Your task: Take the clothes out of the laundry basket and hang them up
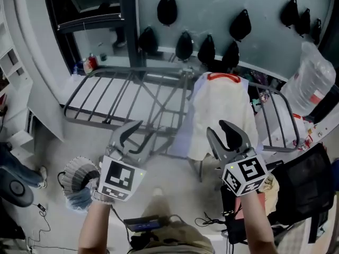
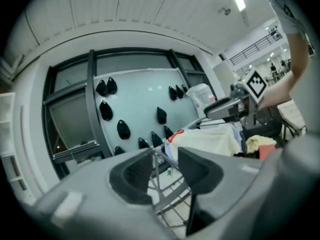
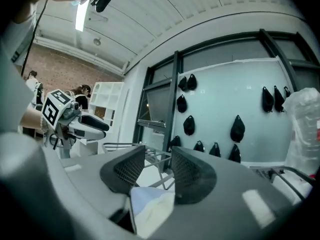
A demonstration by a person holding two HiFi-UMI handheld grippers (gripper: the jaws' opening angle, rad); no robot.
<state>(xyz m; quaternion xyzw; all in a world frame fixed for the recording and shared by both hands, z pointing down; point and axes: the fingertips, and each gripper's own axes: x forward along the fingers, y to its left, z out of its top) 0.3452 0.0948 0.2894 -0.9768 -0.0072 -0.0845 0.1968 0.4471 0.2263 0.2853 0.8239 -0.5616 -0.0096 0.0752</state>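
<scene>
A grey folding drying rack [image 1: 122,94] stands in front of me. A cream garment with a red collar [image 1: 222,115] [image 2: 210,139] hangs over its right part, with a pale blue one [image 1: 185,131] beside it. The white laundry basket [image 1: 79,176] sits on the floor at lower left, holding blue cloth [image 1: 79,199]. My left gripper [image 1: 136,134] [image 2: 165,156] hovers in front of the rack, open, with only rack bars seen through the gap. My right gripper [image 1: 217,128] [image 3: 157,156] is held up before the cream garment, open and empty; hanging cloth [image 3: 150,209] shows below its jaws.
A glass wall with black teardrop shapes [image 1: 167,9] rises behind the rack. A large water bottle [image 1: 310,78] and a black bag [image 1: 304,184] stand at right, with yellow cloth [image 1: 270,187] near them. White shelves [image 1: 10,62] line the left. Cables lie on the floor.
</scene>
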